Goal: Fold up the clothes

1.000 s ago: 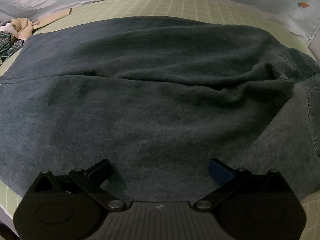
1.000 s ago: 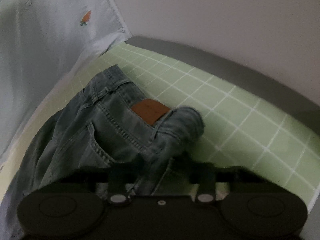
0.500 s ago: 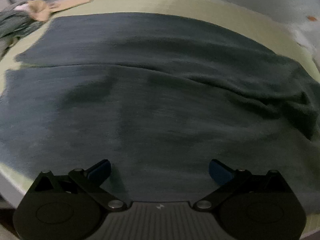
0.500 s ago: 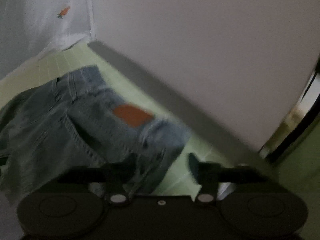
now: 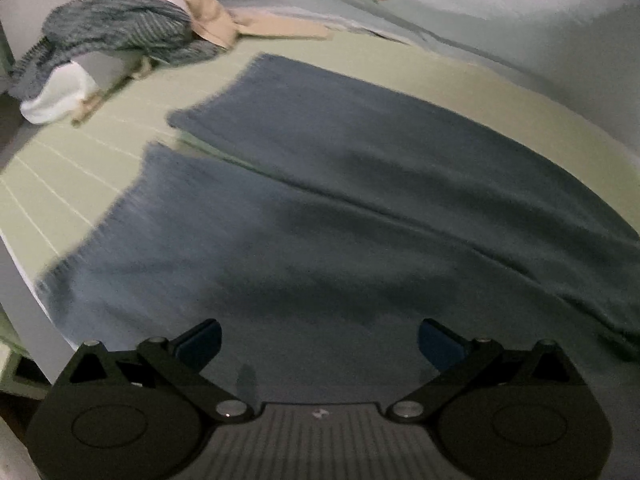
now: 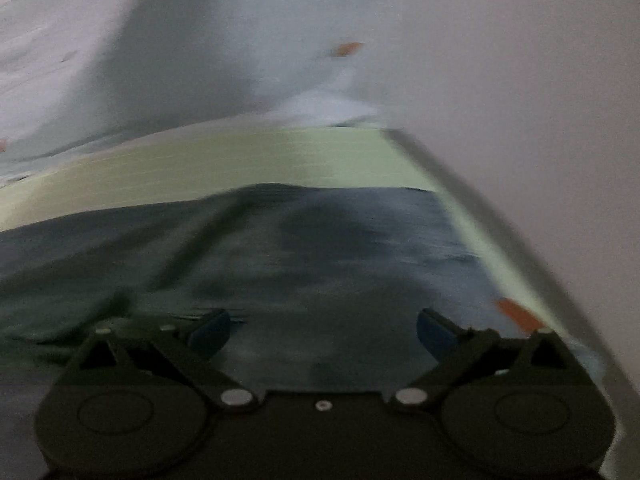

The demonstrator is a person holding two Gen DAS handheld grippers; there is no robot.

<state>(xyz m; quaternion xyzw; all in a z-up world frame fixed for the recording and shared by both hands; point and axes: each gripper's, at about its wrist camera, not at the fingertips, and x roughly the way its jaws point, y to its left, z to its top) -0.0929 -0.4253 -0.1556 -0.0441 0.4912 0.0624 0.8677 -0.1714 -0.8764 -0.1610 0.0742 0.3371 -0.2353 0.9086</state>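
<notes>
The jeans [image 5: 360, 216] lie spread across the green checked sheet [image 5: 72, 168], legs flat and side by side, presumably so they can be folded over. A heap of other clothes [image 5: 120, 36] waits beyond the leg ends, out of the way. Over the jeans the left gripper [image 5: 318, 340] hangs wide and empty, while the right gripper [image 6: 322, 330] has just been opening, nothing between its jaws.
</notes>
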